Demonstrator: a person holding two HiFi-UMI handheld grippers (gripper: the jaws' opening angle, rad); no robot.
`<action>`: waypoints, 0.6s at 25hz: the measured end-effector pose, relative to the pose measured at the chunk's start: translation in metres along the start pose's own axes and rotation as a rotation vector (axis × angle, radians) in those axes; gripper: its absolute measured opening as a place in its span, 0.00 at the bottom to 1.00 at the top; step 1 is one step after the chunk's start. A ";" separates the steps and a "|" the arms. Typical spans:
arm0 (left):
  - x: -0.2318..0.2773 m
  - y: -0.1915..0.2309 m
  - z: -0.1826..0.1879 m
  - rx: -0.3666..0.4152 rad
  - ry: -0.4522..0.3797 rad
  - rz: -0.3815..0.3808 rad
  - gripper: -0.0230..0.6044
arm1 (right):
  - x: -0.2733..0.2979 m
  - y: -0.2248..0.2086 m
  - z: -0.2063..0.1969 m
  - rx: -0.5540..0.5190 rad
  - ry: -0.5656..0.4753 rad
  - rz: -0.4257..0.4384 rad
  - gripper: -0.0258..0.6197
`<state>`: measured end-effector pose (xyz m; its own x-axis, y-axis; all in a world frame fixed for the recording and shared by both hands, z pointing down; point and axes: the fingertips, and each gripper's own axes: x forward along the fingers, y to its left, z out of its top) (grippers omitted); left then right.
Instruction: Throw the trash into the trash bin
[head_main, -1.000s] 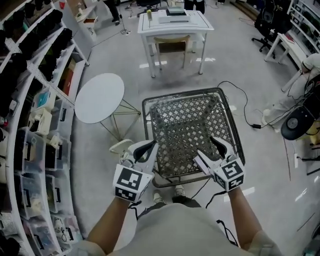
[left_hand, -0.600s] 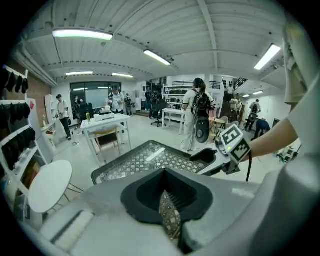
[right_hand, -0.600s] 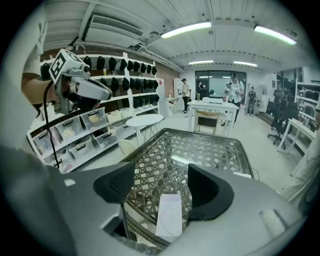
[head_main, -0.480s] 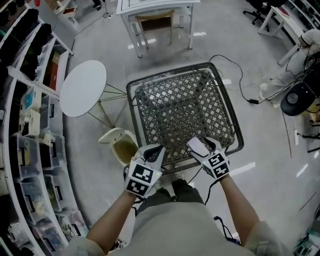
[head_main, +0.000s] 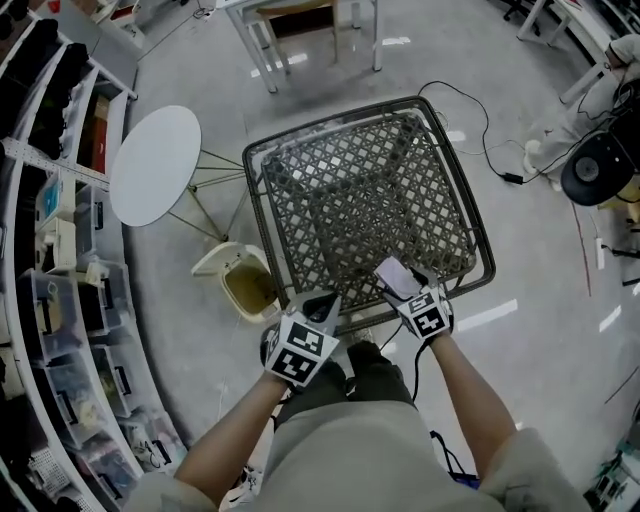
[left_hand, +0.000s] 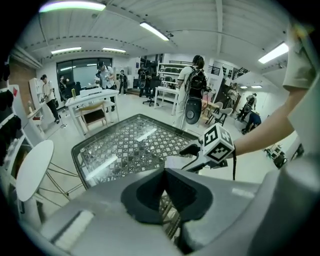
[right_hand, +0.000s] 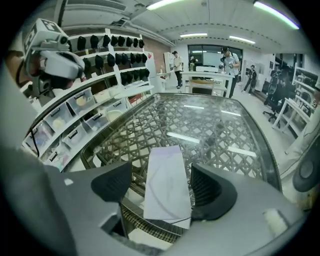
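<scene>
Trash: a white paper slip (right_hand: 167, 182) lies lengthwise between the two pads of the right claw (right_hand: 161, 171), above the near edge of the bench (head_main: 330, 170). The right claw stands wide, its jaws having just been opening with the slip between them. The slip's right edge lies against the right pad; the left pad stands clear of it. Whether the slip's far end rests on the bench top cannot be told.

Trash bin (head_main: 245, 287): small, beige, lid tipped open, on the floor just beside the bench's near left corner and left of both claws.

Left claw (left_hand: 164, 172): its dark pads meet at the tips, with nothing between them. It points down over the bench's near rim, just right of the bin. In its view the right claw's marker cube shows to the right.

Bench: a square top of dark lattice under glass, in a dark frame.

Surroundings: a round white side table (head_main: 155, 165) stands left of the bench. Shelving with clear storage boxes (head_main: 60, 250) runs along the left wall. A black cable (head_main: 480, 130) trails across the grey floor at right.
</scene>
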<state>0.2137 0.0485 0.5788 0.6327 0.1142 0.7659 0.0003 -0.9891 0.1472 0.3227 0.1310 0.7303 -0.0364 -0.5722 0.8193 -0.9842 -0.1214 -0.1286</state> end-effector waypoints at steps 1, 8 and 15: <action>0.003 -0.001 -0.005 -0.001 0.013 -0.003 0.04 | 0.004 -0.003 -0.006 0.002 0.020 -0.011 0.62; 0.002 0.002 -0.029 -0.029 0.052 0.004 0.04 | 0.026 -0.010 -0.035 0.000 0.158 -0.038 0.61; -0.012 0.014 -0.039 -0.065 0.038 0.030 0.04 | 0.014 -0.013 -0.024 0.042 0.193 -0.060 0.53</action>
<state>0.1760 0.0370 0.5962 0.6017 0.0897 0.7937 -0.0688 -0.9842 0.1634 0.3310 0.1440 0.7567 -0.0141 -0.3973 0.9176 -0.9778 -0.1864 -0.0957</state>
